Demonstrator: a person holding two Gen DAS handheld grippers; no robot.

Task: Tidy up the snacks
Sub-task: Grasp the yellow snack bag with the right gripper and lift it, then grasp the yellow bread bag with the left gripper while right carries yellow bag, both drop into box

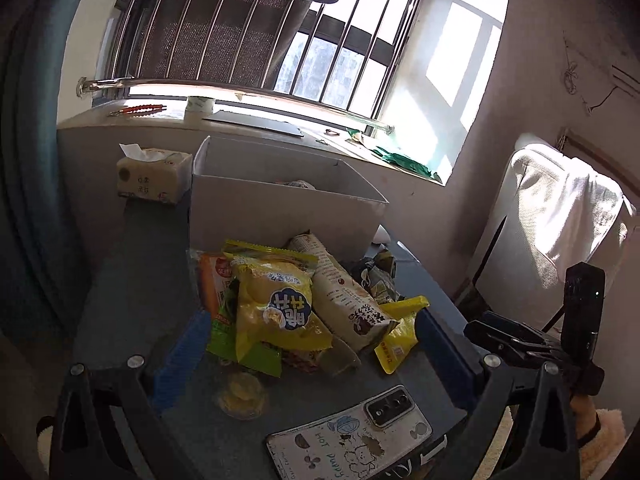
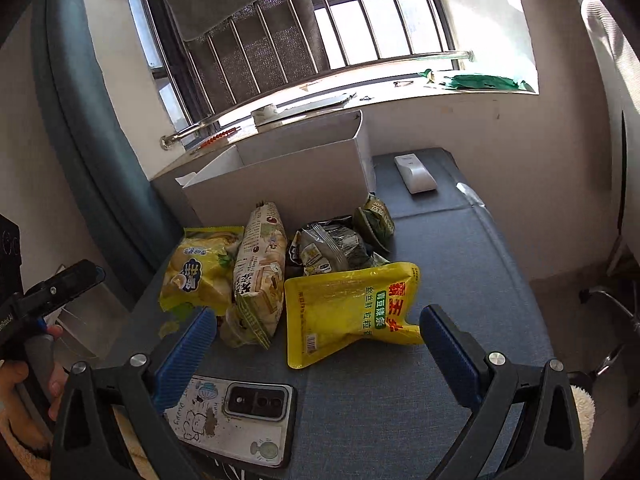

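A pile of snack packets lies on the grey table in front of an open white cardboard box [image 1: 280, 208] [image 2: 288, 180]. A yellow chips bag [image 1: 276, 304] [image 2: 200, 272], a long beige packet [image 1: 344, 292] [image 2: 260, 272], a flat yellow pouch [image 1: 400, 332] [image 2: 352, 312] and dark green packets [image 2: 332, 248] make up the pile. My left gripper [image 1: 308, 344] is open and empty, near the front of the pile. My right gripper [image 2: 316, 340] is open and empty, its fingers either side of the flat yellow pouch's near edge.
A phone in a cartoon case [image 1: 352, 440] [image 2: 236, 416] lies at the table's near edge. A tissue pack [image 1: 154, 174] stands left of the box. A white remote-like device [image 2: 414, 174] lies right of the box. A windowsill runs behind; a white-draped chair [image 1: 560, 220] stands at right.
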